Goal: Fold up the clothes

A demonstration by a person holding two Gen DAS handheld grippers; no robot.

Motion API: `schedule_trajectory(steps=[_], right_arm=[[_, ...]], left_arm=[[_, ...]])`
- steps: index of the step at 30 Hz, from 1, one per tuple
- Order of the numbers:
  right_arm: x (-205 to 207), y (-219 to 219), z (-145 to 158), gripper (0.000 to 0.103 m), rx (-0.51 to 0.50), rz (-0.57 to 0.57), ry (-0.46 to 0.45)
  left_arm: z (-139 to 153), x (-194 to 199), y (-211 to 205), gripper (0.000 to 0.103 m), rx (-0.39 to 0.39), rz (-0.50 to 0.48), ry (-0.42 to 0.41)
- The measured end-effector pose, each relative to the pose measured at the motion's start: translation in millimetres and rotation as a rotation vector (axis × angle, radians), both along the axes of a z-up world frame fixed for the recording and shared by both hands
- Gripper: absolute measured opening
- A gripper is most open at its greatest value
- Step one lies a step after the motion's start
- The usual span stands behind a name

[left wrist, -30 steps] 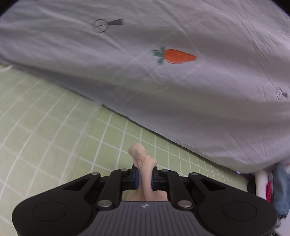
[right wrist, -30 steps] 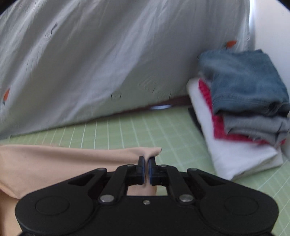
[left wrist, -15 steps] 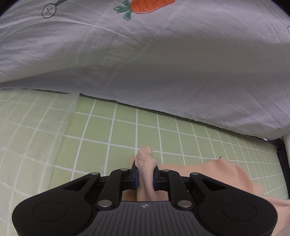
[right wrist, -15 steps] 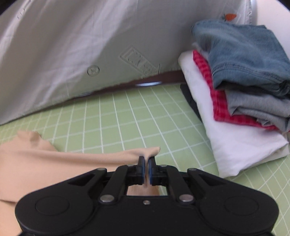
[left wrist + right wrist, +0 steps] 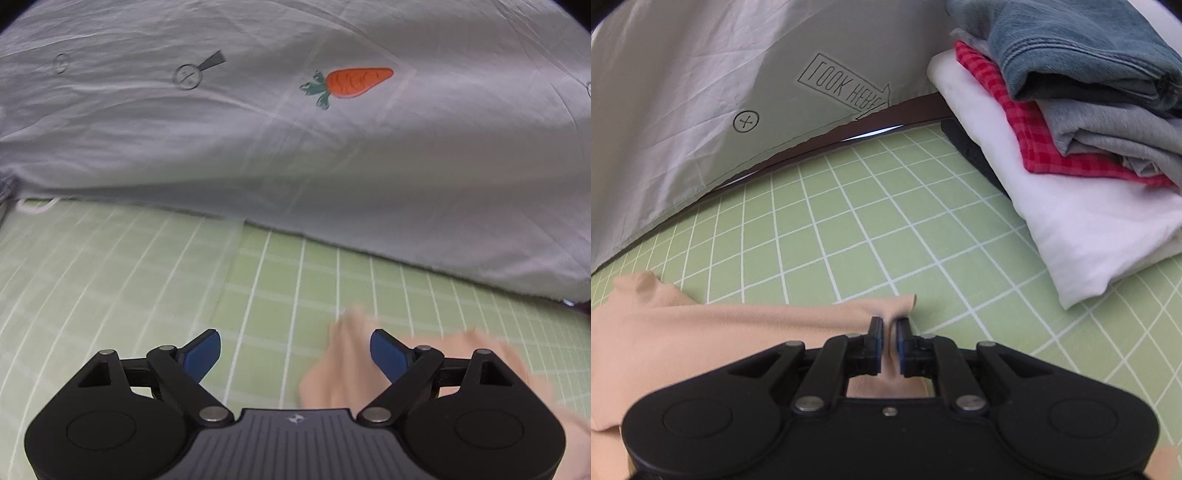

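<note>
A peach garment (image 5: pixel 738 332) lies flat on the green grid mat (image 5: pixel 868 221). My right gripper (image 5: pixel 888 325) pinches a fold at the garment's right edge; its jaws are starting to open, with cloth still between the pads. In the left wrist view, my left gripper (image 5: pixel 295 338) has its jaws opening wide. The garment's other end (image 5: pixel 340 369) has dropped to the mat, just inside the right finger (image 5: pixel 384 350), with no pad pressing on it. The picture there is blurred.
A grey sheet (image 5: pixel 295 147) printed with a carrot (image 5: pixel 354 83) hangs along the far side of the mat (image 5: pixel 147 295). A stack of folded clothes (image 5: pixel 1071 129), white, red check, grey and denim, stands at the right.
My left gripper has let go of the peach cloth and its jaws have swung wide. My right gripper has sunk towards the mat with the cloth, and its pads have parted slightly.
</note>
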State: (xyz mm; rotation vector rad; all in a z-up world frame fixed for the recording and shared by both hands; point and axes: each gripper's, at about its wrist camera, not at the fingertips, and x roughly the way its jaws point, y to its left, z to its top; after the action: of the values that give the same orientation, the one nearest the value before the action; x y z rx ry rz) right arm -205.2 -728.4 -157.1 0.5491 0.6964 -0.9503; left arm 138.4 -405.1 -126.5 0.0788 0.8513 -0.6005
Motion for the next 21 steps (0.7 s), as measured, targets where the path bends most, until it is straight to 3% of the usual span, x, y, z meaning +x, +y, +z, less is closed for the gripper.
schedule_trajectory(steps=[6, 10, 17, 21], right_arm=[[-1, -1, 2, 0.010, -0.001, -0.007, -0.005], [-5, -1, 1, 0.010, 0.003, -0.014, -0.019], [-4, 1, 2, 0.010, 0.000, -0.026, -0.026], [-5, 2, 3, 0.011, 0.005, -0.030, -0.032]], left_arm=[[-15, -52, 27, 0.089, 0.054, -0.011, 0.075], [-20, -79, 42, 0.089, 0.038, -0.041, 0.135], [-35, -105, 29, 0.092, 0.176, -0.134, 0.104], [-38, -106, 26, 0.100, 0.203, -0.142, 0.073]])
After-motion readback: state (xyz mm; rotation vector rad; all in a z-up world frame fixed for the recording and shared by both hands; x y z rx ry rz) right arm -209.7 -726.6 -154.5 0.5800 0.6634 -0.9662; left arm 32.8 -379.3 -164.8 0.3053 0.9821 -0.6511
